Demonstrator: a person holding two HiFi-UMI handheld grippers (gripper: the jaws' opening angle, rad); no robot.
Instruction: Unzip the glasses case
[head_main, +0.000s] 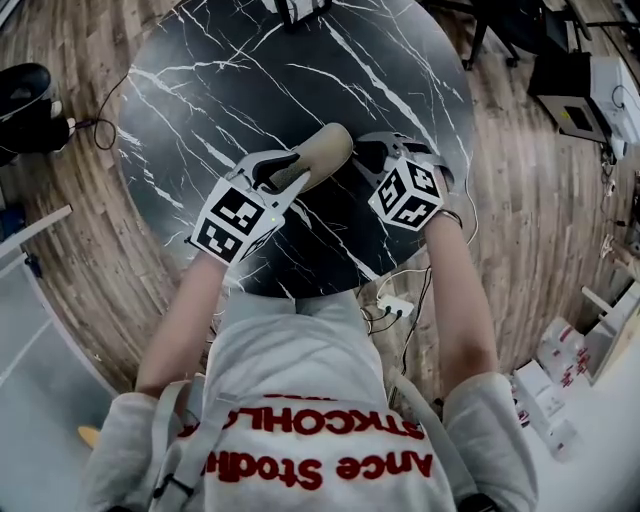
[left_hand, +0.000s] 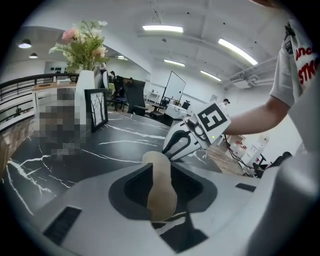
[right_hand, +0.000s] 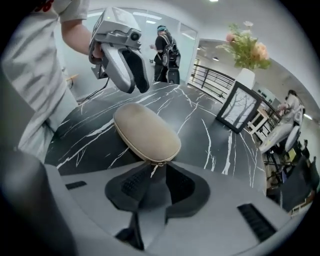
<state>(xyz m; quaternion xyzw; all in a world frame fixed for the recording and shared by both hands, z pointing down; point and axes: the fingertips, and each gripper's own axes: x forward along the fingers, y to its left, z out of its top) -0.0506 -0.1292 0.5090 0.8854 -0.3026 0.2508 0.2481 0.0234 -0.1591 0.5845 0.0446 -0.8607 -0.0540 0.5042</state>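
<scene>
A beige oval glasses case (head_main: 325, 152) lies on the round black marble table (head_main: 220, 90). My left gripper (head_main: 290, 172) stands over the case's near end. In the left gripper view the case (left_hand: 160, 187) sits edge-on between the jaws, with dark gaps on both sides; the jaws are open. My right gripper (head_main: 366, 160) is at the case's other end. In the right gripper view the case (right_hand: 145, 132) fills the space ahead, and its small zipper pull (right_hand: 158, 165) hangs at the mouth of the narrowly parted jaws, untouched.
A framed picture (right_hand: 239, 107) and a white vase of flowers (right_hand: 246, 75) stand on the far part of the table. The table's near edge is just behind both grippers. A power strip with cables (head_main: 395, 305) lies on the wooden floor.
</scene>
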